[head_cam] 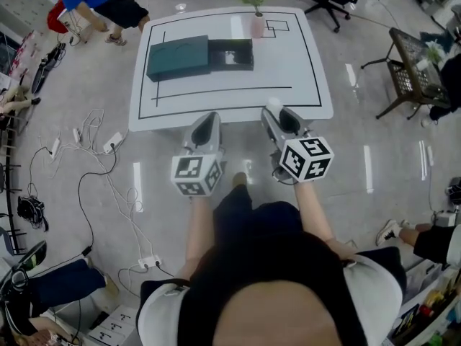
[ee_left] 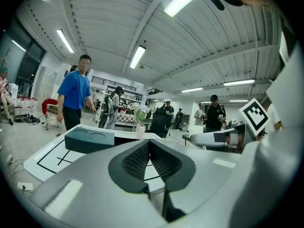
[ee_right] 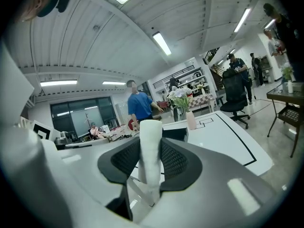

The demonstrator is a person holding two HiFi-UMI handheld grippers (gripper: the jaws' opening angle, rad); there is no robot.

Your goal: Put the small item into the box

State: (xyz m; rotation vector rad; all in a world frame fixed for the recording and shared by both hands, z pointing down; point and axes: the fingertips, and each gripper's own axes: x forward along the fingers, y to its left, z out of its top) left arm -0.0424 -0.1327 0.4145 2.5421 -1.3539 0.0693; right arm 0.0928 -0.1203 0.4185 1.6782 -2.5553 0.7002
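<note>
The dark lid [head_cam: 178, 56] lies against the left end of the open box [head_cam: 232, 55], so the box is free from above. On the near side of the box, past the table [head_cam: 310, 85] edge, the left gripper [ee_left: 148, 145] has its jaws pressed together on nothing. Also near of the box, off its right end, the right gripper [ee_right: 151, 148] pinches the white roll [ee_right: 150, 127] upright. The roll looks light, soft and squashable, so a gentle hold low down should do. A vase [head_cam: 257, 26] stands just behind the box's right end and leaves little room there.
</note>
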